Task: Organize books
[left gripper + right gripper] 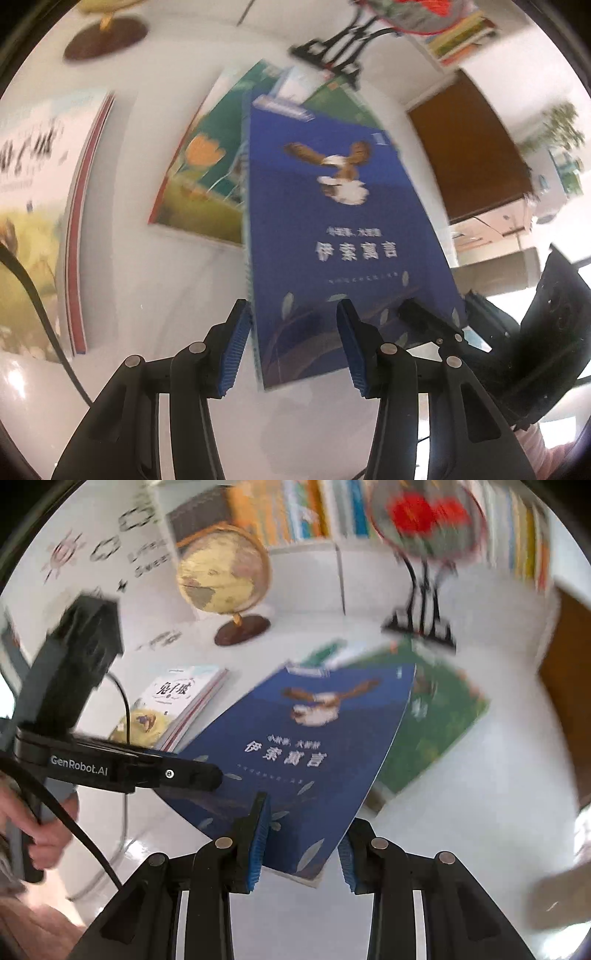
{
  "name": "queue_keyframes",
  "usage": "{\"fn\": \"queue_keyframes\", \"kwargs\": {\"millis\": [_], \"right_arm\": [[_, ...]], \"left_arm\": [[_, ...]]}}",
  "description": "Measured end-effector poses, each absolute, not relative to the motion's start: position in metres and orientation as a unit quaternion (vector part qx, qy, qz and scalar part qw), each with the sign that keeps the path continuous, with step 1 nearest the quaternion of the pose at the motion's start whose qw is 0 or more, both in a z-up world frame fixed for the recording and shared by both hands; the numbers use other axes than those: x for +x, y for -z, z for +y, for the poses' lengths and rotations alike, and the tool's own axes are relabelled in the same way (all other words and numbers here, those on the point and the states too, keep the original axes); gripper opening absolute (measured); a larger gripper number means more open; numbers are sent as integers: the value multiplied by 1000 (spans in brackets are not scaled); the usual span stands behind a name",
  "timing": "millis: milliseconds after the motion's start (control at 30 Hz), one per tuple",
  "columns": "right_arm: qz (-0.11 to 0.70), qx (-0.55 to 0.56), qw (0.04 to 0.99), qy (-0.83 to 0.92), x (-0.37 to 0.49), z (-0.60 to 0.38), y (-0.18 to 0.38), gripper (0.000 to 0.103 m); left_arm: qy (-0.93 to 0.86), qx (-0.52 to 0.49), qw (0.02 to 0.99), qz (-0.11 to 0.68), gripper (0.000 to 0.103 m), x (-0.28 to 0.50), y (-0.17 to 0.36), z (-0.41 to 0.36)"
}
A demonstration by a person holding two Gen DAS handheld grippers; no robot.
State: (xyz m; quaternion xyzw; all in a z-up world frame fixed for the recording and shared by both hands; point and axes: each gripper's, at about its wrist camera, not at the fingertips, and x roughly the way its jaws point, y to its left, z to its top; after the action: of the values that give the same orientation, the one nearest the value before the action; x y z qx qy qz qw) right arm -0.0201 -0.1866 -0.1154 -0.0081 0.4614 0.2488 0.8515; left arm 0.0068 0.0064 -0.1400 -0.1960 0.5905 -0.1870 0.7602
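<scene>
**Blue storybook held between two grippers above the white desk**

The dark-blue paperback with an eagle-and-lamb cover [317, 738] sits lifted and tilted over the white tabletop [480, 812], its near edge caught by both tools. In the right wrist view the right gripper [301, 843] has the book's lower corner between its blue ribbed pads — the cover passes straight through the gap, though blur hides whether both pads press on it. The left gripper [192, 771] reaches in from the left side, its black finger lying over the book's left edge; from its own camera the left gripper [291, 349] shows the book's near left corner [332, 236] between its half-spread pads, one pad against the spine edge. Whether it clamps the book I cannot tell.

White Chinese characters run across the blue cover, too smeared to read surely. The left tool's body carries "GenRobot.AI". Beneath the blue book lies a green picture book with an orange flower [207, 170]. To the left rests a stack topped by a pale cover [177, 701] with three large black characters. A beige globe on a dark round base [221, 579] stands behind, near a wall printed with partial words "Life" and "Swee".
</scene>
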Motion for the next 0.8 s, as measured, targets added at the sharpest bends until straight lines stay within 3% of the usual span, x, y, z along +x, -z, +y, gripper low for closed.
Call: {"fn": "queue_keyframes", "kwargs": {"millis": [333, 433, 633, 800], "right_arm": [[568, 77, 791, -215, 4, -212, 170, 33], [588, 92, 771, -226, 16, -215, 178, 43], [588, 109, 764, -243, 28, -213, 183, 46], [550, 87, 787, -265, 19, -209, 164, 35]], "left_arm": [[176, -168, 742, 625, 47, 27, 169, 3], [174, -181, 745, 618, 52, 33, 173, 4], [163, -218, 739, 616, 52, 48, 175, 10], [178, -218, 772, 569, 52, 32, 146, 15]]}}
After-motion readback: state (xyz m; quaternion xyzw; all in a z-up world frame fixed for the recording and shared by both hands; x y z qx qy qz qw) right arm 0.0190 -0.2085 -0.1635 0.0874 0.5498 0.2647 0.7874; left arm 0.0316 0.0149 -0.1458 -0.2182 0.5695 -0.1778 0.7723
